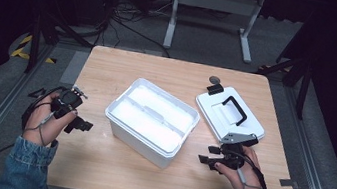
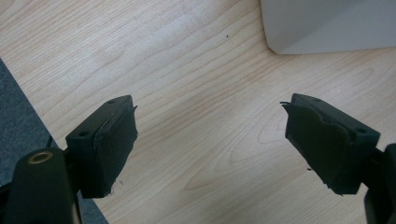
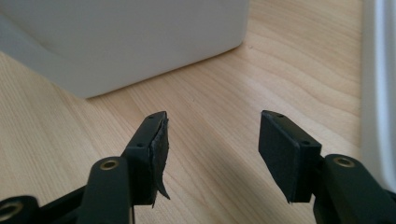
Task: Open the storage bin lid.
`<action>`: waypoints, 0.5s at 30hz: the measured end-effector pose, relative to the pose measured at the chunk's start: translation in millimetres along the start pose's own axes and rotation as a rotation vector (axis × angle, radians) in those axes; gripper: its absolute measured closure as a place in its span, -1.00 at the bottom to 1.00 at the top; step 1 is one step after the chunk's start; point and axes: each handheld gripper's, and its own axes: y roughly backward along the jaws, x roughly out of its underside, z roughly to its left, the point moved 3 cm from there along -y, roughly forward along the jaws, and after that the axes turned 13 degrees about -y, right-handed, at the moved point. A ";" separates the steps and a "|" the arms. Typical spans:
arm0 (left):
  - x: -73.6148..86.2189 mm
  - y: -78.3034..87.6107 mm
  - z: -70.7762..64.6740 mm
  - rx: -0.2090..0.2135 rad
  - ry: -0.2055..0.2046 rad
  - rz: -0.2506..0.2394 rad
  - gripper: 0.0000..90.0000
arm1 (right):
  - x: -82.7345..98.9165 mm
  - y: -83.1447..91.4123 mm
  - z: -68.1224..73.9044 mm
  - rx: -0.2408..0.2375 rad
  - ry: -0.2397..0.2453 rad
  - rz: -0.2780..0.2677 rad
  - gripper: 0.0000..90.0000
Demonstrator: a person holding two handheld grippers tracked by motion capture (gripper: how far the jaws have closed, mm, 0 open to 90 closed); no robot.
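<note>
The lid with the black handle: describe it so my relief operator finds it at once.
On the wooden table, look right of the open white box in the middle. The lid lies flat there, just beyond the right gripper. It is the flat white panel with a black handle and a black latch at its far edge.

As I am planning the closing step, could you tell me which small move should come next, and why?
Probably bring the right tool to the lid's black handle: the white box stands open, the lid lies beside it, and both tools are open and empty.
</note>
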 end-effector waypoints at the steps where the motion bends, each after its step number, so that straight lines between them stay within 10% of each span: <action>1: -0.2 0.0 0.0 0.003 -0.001 0.001 -0.62 | 1.8 -2.8 -0.2 0.003 0.006 0.007 -0.04; 15: -0.9 -1.4 -0.7 -0.028 -0.021 0.001 -0.62 | 13.1 -20.4 2.6 0.046 0.060 0.013 -0.04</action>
